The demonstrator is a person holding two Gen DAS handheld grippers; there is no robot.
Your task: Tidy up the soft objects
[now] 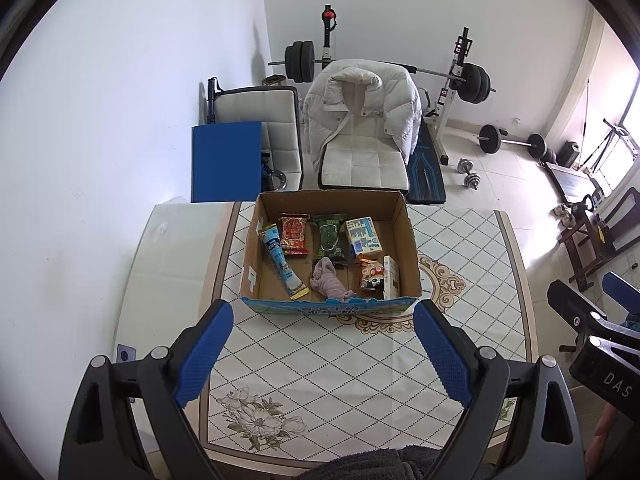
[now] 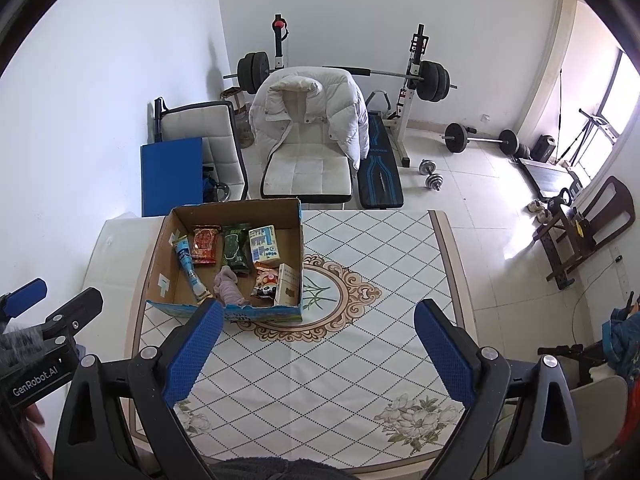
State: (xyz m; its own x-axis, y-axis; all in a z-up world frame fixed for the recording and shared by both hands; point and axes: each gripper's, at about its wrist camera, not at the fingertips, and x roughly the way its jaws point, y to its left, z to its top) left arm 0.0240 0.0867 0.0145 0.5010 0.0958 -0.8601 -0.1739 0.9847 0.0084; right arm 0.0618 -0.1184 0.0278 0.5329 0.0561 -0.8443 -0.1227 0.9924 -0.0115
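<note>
An open cardboard box (image 1: 408, 240) (image 2: 160, 248) stands on the patterned table. Inside lie a crumpled pinkish cloth (image 1: 328, 280) (image 2: 230, 286), a blue tube (image 1: 282, 266), a red snack pack (image 1: 294, 234), a green pack (image 1: 329, 238), a pale carton (image 1: 362, 236), a small orange pack (image 1: 370, 274) and a white box (image 1: 391, 278). My left gripper (image 1: 322, 346) is open and empty, above the table just in front of the box. My right gripper (image 2: 318, 348) is open and empty, in front of and to the right of the box.
The table (image 1: 320, 380) (image 2: 360, 240) carries a diamond-patterned cloth. Behind it stand a white chair with a puffy jacket (image 1: 360, 120), a second chair (image 1: 260, 120), a blue board (image 1: 226, 162) and a weight bench with barbells (image 1: 460, 80). Wooden chairs (image 2: 592, 224) stand at right.
</note>
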